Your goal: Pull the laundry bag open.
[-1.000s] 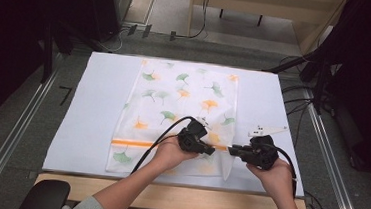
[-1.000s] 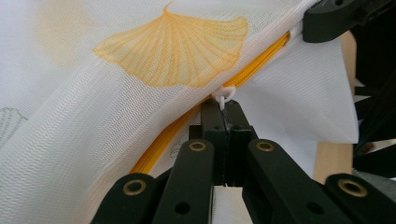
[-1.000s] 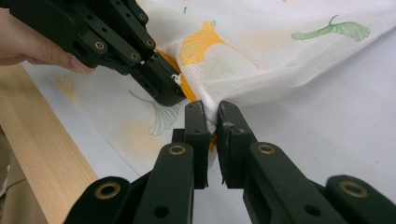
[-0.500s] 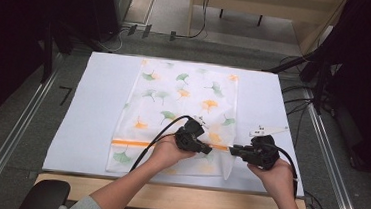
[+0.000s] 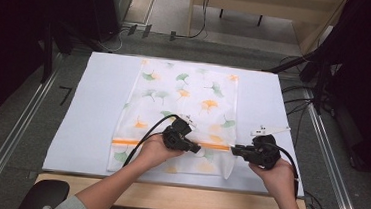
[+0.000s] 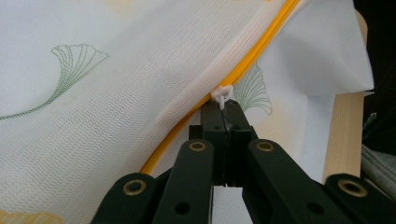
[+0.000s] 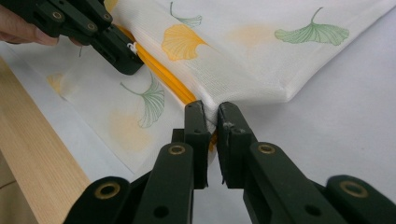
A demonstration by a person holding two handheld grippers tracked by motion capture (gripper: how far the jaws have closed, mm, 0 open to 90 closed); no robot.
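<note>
A white mesh bag point(image 5: 189, 95) printed with green and orange ginkgo leaves lies flat on the white table cover point(image 5: 93, 107). An orange zipper point(image 5: 130, 142) runs across its near end. My left gripper point(image 5: 197, 148) is shut on the small white zipper pull point(image 6: 222, 93), pinched at the jaw tips point(image 6: 226, 109). My right gripper point(image 5: 233, 149) faces it from the right and is shut on the bag's corner at the zipper end point(image 7: 211, 109), lifting the fabric a little. In the right gripper view the left gripper point(image 7: 126, 58) sits on the zipper point(image 7: 163, 72) farther up.
The table's wooden front edge point(image 5: 166, 193) runs just below the bag. Metal rails point(image 5: 15, 136) flank the table left and right. Cables point(image 5: 299, 101) trail off the right side, and dark furniture point(image 5: 106, 3) stands behind.
My left gripper has slid a short way left along the orange zipper with the pull in its jaws. The right gripper has stayed where it was.
</note>
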